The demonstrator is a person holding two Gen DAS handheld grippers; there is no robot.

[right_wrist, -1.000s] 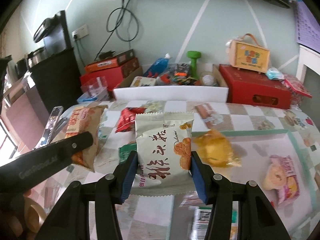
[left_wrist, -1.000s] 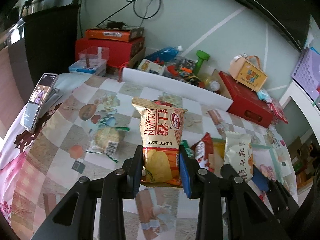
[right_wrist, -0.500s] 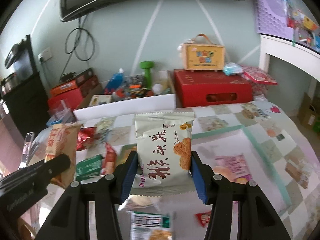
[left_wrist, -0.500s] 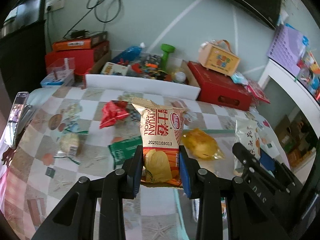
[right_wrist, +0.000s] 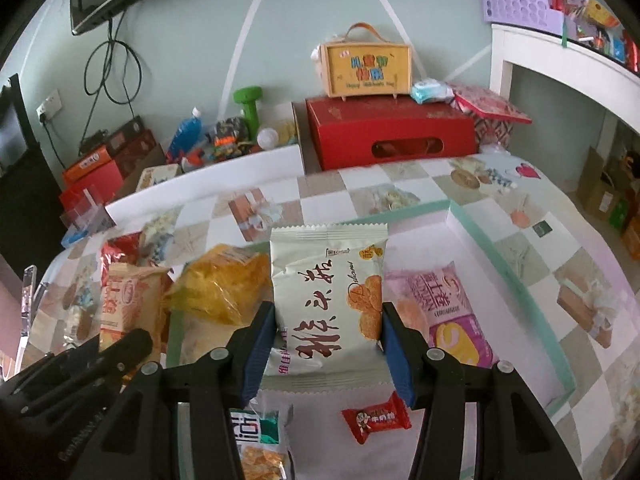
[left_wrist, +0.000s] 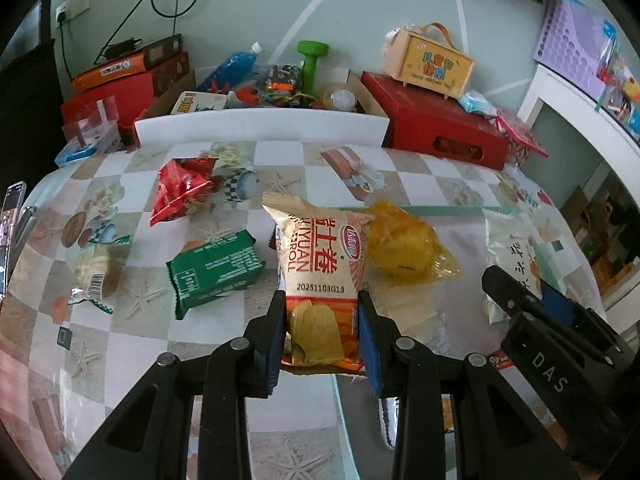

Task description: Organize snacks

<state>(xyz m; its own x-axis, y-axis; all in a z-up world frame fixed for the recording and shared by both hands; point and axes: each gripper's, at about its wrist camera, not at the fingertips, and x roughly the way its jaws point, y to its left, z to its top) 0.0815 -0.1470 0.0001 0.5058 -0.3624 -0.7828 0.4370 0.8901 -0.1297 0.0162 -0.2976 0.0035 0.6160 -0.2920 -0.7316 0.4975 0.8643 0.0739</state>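
Pink pack (right_wrist: 448,312) in tray (right_wrist: 516,276), red candy (right_wrist: 376,420)

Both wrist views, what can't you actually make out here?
- Left wrist view: the egg roll packet's lower edge, hidden behind the left gripper.
- Right wrist view: the white cracker packet hides the tray floor behind it.
- Right wrist view: the green-and-white packet is cut off by the bottom edge.
- Left wrist view: the phone screen is too small to read.

1. Both views evenly lit by soft, diffuse daylight; colours slightly washed out.
2. Strong fisheye bending; black vignette in all corners.
3. Centre sharp, printed text legible; periphery soft.
4. Faint glare on glossy tablecloth (left_wrist: 120,344), lower left.
5. Shadows weak and short.
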